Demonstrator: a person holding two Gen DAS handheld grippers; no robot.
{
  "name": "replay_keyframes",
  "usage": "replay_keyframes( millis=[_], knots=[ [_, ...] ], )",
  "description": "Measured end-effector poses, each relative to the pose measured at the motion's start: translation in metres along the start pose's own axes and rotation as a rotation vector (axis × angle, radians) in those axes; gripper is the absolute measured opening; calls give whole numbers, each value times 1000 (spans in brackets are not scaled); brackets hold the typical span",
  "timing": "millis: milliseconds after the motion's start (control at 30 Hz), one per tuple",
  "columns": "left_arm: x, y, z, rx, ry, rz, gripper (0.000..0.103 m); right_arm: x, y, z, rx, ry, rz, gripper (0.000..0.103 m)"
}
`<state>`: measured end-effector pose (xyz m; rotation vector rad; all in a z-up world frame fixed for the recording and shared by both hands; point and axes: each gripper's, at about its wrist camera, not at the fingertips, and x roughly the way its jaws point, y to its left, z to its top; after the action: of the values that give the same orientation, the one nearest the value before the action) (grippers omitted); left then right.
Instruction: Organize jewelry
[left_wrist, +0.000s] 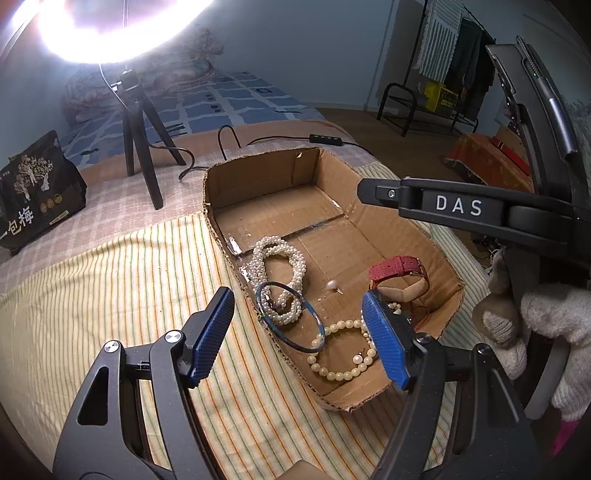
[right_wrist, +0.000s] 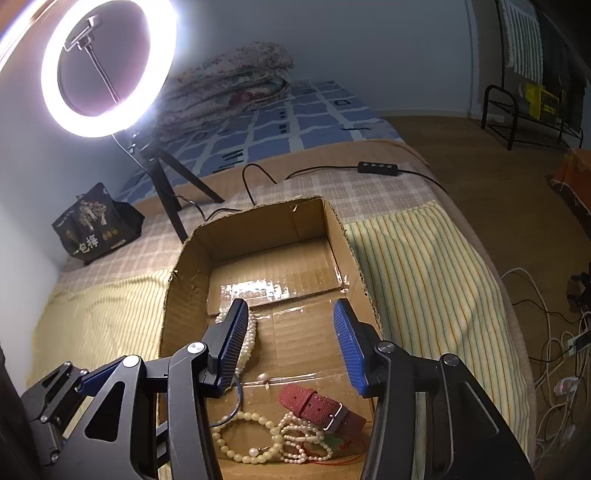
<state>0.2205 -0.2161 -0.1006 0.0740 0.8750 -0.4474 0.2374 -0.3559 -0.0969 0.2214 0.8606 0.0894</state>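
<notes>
An open cardboard box (left_wrist: 258, 184) (right_wrist: 184, 295) lies on a striped cloth and holds the jewelry. Inside are a white pearl necklace (left_wrist: 277, 266) (right_wrist: 249, 339), a dark bangle (left_wrist: 291, 317), a cream bead bracelet (left_wrist: 340, 354) (right_wrist: 240, 435), a red-strapped watch (left_wrist: 399, 273) (right_wrist: 317, 406), a pearl stud (left_wrist: 332, 285) (right_wrist: 263, 377) and a small pearl tangle (right_wrist: 303, 439). My left gripper (left_wrist: 299, 332) is open and empty above the box's near left wall. My right gripper (right_wrist: 291, 347) is open and empty above the box; its body shows in the left wrist view (left_wrist: 458, 206).
A ring light (right_wrist: 107, 66) on a black tripod (left_wrist: 144, 147) stands behind the box, with its cable and controller (right_wrist: 376, 168). A black snack bag (left_wrist: 33, 195) (right_wrist: 92, 225) sits far left. Folded bedding (right_wrist: 229, 85) lies behind. Cables (right_wrist: 554, 350) litter the floor right.
</notes>
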Motion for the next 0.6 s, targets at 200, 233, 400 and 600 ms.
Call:
replay_keyframes(
  millis=[200,233,400,600],
  knots=[
    [-22,2,-1,-2,-30,2,74,-18,6,0,-20,-26,-1,47],
    [-26,2,-1,-1,-37,3,74,-21,7,0,-23,-30,-2,47],
    [-57,6,-4,-8,-74,8,74,-44,18,-2,-46,-60,-4,47],
    [-99,14,-10,-24,-126,30,74,-77,33,-5,-45,-123,-34,63]
  ],
)
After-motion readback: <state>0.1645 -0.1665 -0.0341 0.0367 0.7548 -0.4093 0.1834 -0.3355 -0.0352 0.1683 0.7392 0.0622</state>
